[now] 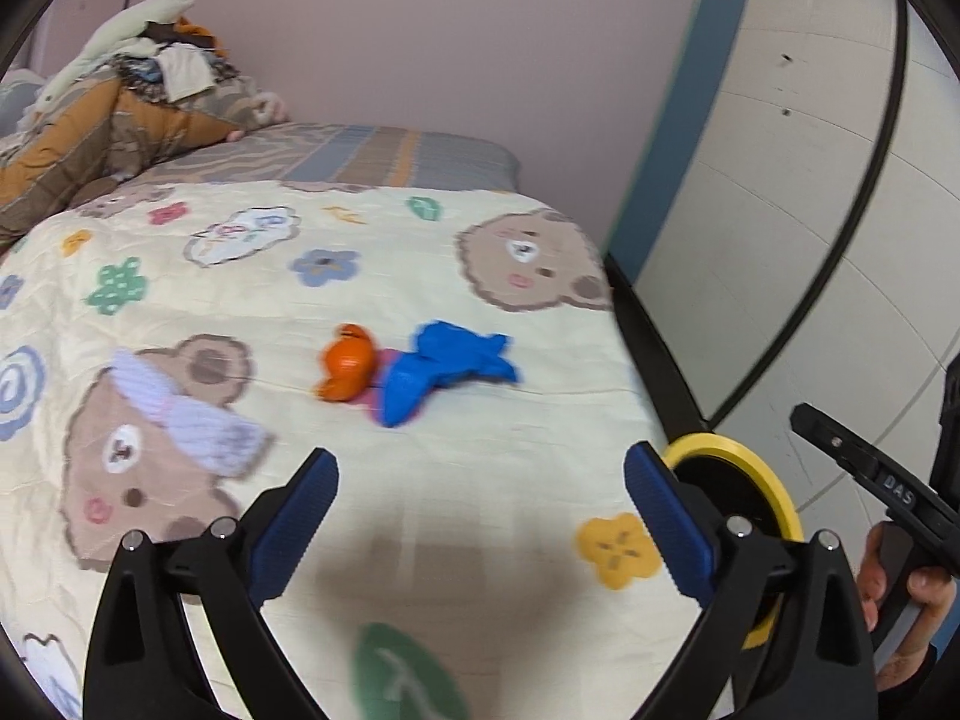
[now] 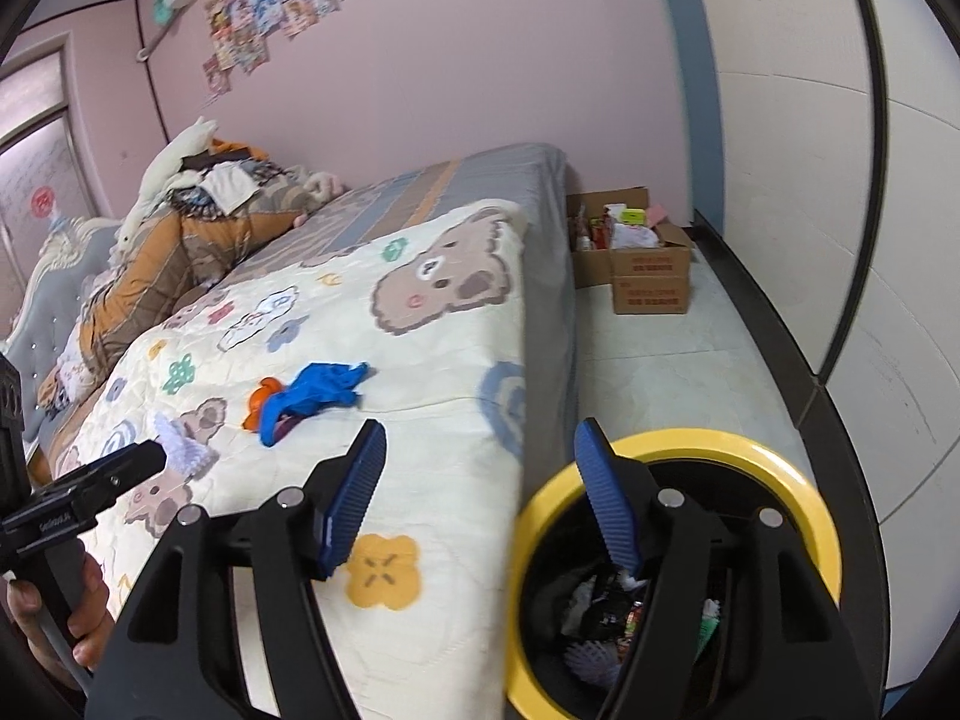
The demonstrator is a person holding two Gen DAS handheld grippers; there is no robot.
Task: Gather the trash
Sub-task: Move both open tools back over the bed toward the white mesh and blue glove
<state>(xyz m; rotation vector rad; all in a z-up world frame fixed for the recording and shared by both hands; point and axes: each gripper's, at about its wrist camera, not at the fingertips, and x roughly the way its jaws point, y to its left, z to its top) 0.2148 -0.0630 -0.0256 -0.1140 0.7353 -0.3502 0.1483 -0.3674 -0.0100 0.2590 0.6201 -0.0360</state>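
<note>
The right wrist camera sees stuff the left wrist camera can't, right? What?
Only the right wrist view shows the cardboard boxes on the floor past the bed, the posters on the wall, and the trash inside the yellow-rimmed bin. It also shows the left claw from the side.

Only the left wrist view shows the right claw's handle in a hand.

Both show the bear quilt, the blue scrap, the orange scrap, the pale purple scrap and the bin's rim.

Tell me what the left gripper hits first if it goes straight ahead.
Likely the bear quilt just short of the blue glove; the open left gripper holds nothing, though depth is unclear.
</note>
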